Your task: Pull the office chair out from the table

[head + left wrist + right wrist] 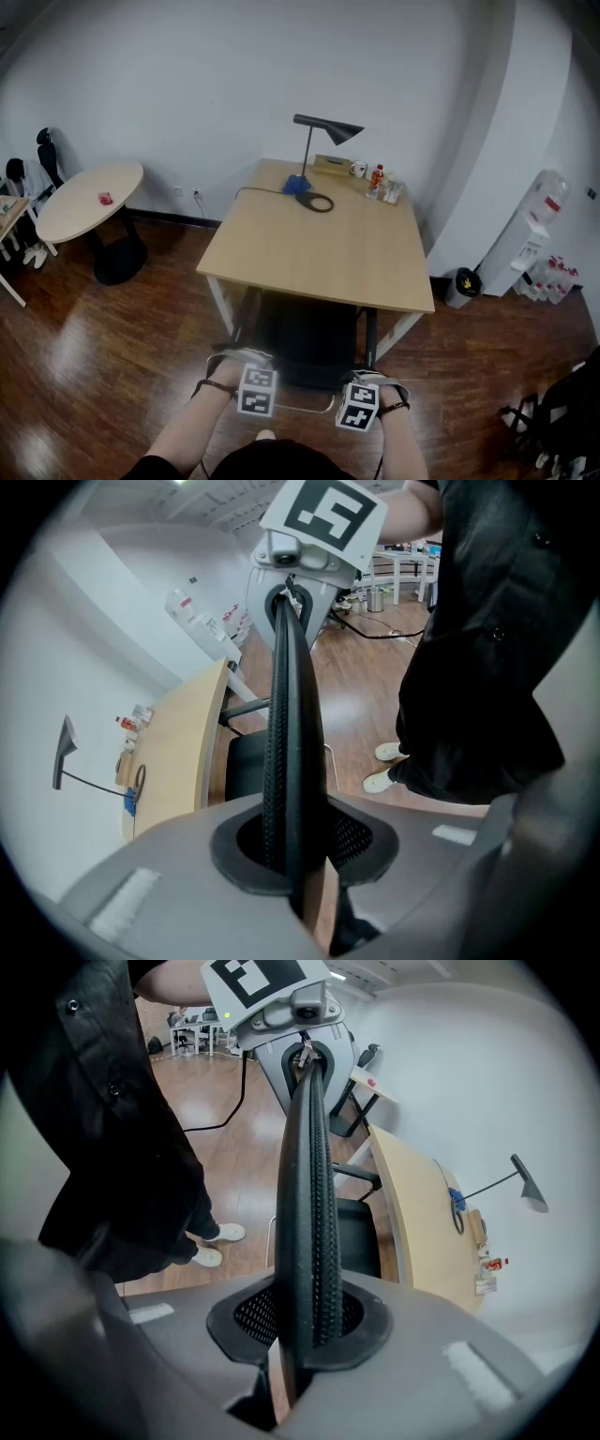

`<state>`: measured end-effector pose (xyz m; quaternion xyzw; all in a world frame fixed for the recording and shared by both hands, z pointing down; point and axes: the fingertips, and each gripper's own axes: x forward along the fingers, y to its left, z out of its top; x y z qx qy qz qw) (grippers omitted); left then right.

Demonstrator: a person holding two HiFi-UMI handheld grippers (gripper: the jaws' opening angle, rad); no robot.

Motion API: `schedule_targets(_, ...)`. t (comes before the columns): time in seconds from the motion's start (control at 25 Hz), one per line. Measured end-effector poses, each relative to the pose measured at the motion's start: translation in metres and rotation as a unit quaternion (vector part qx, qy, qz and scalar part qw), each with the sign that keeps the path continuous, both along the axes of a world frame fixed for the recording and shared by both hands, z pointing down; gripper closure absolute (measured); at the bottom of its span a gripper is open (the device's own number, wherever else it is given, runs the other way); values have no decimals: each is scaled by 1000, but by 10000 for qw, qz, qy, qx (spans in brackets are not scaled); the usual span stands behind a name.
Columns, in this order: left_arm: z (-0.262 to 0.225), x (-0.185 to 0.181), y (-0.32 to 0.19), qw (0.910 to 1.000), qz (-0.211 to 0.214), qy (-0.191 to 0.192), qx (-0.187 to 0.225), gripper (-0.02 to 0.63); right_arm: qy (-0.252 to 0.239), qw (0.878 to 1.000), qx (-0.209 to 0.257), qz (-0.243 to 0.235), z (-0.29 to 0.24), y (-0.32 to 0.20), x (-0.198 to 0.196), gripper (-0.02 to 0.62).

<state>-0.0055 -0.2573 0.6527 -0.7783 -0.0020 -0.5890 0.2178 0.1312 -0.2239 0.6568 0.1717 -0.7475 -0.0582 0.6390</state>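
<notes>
As seen from the head view: one table (319, 248) in mid-room and one office chair (309, 352) tucked at its near edge, seat under the tabletop, backrest just nearer than the edge. Also one round table (92, 202) at far left, one black lamp (323, 131) on the table's far end, one water dispenser (536, 220) at right. Two grippers, left gripper (249, 373) and right gripper (366, 386), side by side at the backrest's top rim, one marker cube (257, 390) on each.

From the left gripper view: left gripper (295, 855) only narrowly parted, jaws clamped on the thin black rim of the office chair (286, 724), mesh edge pinched between them. Right gripper (298, 569) at the rim's far end, also on it. Table (178, 752) at left, two pale shoes (384, 766) at right on the wooden floor (366, 686).

From the right gripper view: right gripper (300, 1326) equally narrow, jaws pressed onto the same rim of the office chair (309, 1204). Left gripper (292, 1026) at the far end of that rim. Table (422, 1213) at right, with the lamp (520, 1180) beyond it, and both shoes (216, 1241) at left.
</notes>
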Motion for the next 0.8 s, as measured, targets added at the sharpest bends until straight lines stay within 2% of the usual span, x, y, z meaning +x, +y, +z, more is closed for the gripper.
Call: schedule_targets(0.8, 1, -8, 47, 9999, -79, -33, -91, 537, -25, 10000, -7, -60, -1, 47, -8, 533)
